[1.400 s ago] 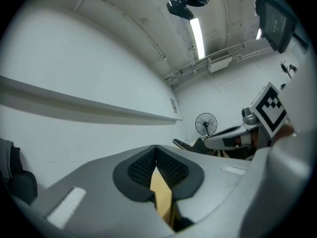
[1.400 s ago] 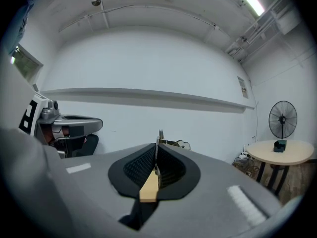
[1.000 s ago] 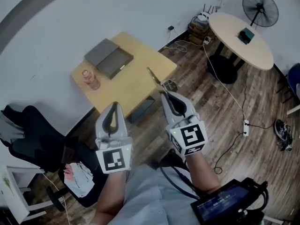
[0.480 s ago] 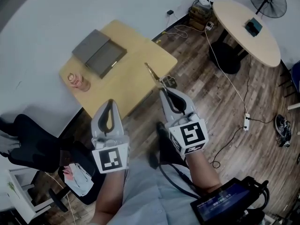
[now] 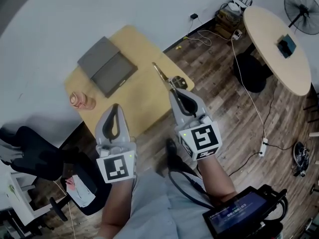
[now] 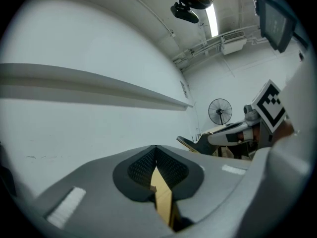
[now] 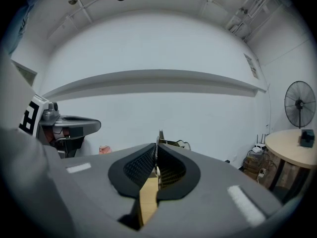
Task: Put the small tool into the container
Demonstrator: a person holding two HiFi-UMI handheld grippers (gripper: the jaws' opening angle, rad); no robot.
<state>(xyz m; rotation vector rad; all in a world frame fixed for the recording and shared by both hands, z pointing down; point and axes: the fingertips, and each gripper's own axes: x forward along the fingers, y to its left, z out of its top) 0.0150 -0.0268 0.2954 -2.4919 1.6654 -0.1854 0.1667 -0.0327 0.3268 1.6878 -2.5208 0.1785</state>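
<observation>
My right gripper [image 5: 173, 90] is shut on the small tool [image 5: 160, 73], a thin metal piece sticking out past the fingertips above the near right edge of the yellow table [image 5: 144, 101]. In the right gripper view the tool's tip [image 7: 160, 135] pokes up between the closed pads. The grey container [image 5: 106, 66], a flat two-part case, lies on the table's far left side, well ahead and left of the tool. My left gripper [image 5: 115, 106] is shut and holds nothing, hovering at the table's near edge; its pads [image 6: 148, 165] meet at the tip.
A pink cup [image 5: 81, 101] stands on the table's left corner. A black office chair [image 5: 35, 153] sits low left. A round table [image 5: 279, 54], a fan [image 5: 303, 5] and a power strip with cable [image 5: 263, 146] on the wooden floor lie to the right.
The yellow table has drawn nearer beneath both grippers. The tool now hangs over the table's edge. Both grippers stay shut, the right one still holding the tool.
</observation>
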